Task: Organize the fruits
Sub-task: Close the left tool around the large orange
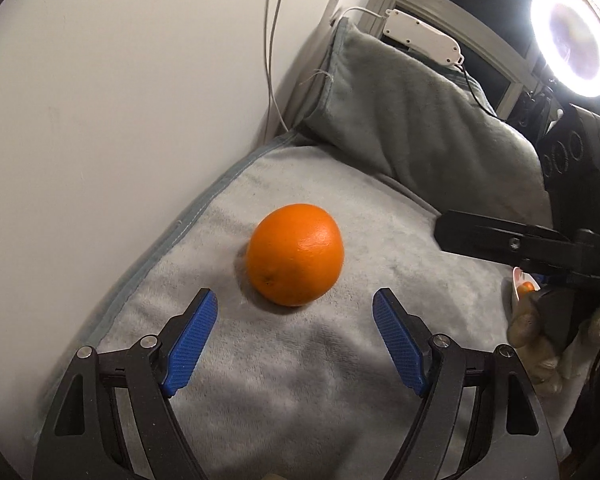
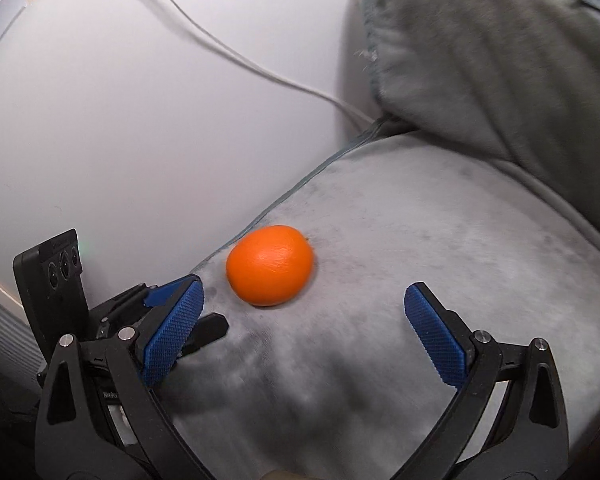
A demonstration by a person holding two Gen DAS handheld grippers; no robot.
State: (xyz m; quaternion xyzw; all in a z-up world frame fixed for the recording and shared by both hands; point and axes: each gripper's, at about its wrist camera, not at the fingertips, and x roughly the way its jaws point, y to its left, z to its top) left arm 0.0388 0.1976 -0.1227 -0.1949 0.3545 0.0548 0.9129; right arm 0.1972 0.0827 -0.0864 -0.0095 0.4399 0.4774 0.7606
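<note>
The orange (image 1: 295,255) lies on the grey blanket (image 1: 300,380) near the wall, just ahead of the left tool (image 1: 295,304), centred between its wide-spread pads. The right tool (image 2: 304,294), also wide, sits farther back, the orange nearer its left pad.

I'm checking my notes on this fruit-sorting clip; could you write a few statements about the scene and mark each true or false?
1. The orange lies on a grey blanket. True.
2. The left gripper is clamped on the orange. False: it is open, and the orange lies ahead of its fingers.
3. The right gripper is open. True.
4. The ring light is off. False: it glows brightly.
5. Two oranges lie on the blanket. False: only one.
</note>
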